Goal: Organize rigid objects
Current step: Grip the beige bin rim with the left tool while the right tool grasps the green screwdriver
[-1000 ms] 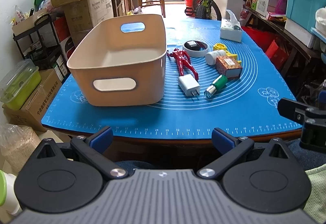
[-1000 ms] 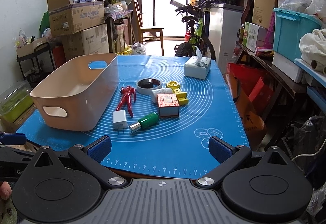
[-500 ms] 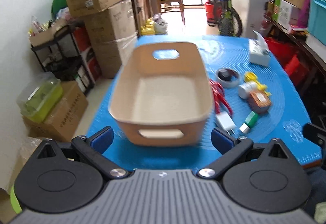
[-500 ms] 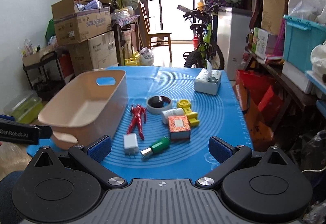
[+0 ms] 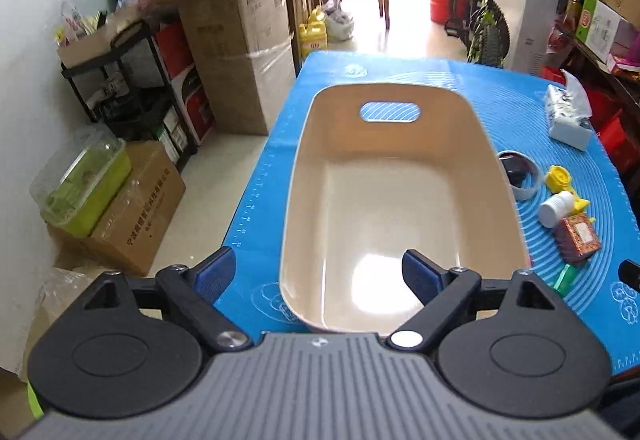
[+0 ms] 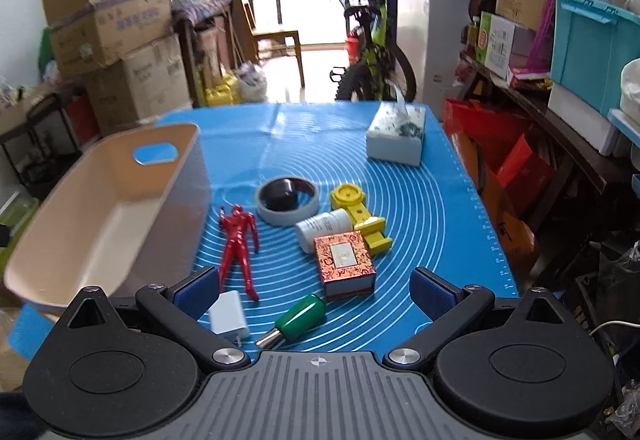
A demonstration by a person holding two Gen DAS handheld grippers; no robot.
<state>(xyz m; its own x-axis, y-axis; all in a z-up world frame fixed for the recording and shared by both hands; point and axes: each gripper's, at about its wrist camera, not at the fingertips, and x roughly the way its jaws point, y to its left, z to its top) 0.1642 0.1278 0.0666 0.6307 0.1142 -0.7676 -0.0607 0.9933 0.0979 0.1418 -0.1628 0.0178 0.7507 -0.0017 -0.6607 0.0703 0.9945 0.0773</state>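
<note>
An empty beige bin [image 5: 400, 199] [image 6: 100, 207] stands on the blue mat [image 6: 420, 199]. My left gripper [image 5: 320, 276] is open and empty, above the bin's near end. Beside the bin lie a red figure [image 6: 238, 240], a white charger [image 6: 228, 314], a green-capped bottle [image 6: 300, 320], a patterned red box [image 6: 344, 260], a white bottle [image 6: 324, 228], a yellow toy [image 6: 360, 215] and a tape roll [image 6: 287, 199]. My right gripper [image 6: 316, 292] is open and empty, over the near objects.
A tissue pack [image 6: 396, 135] lies at the mat's far right. Stacked cardboard boxes [image 5: 224, 19] and a black shelf [image 5: 132, 95] stand left of the table. A bicycle [image 6: 372, 51] stands beyond it. Crates and boxes [image 6: 580, 51] line the right.
Both grippers have risen and moved forward. The left one now looks down into the bin. The right one has come over the near objects. Nothing was picked up.
</note>
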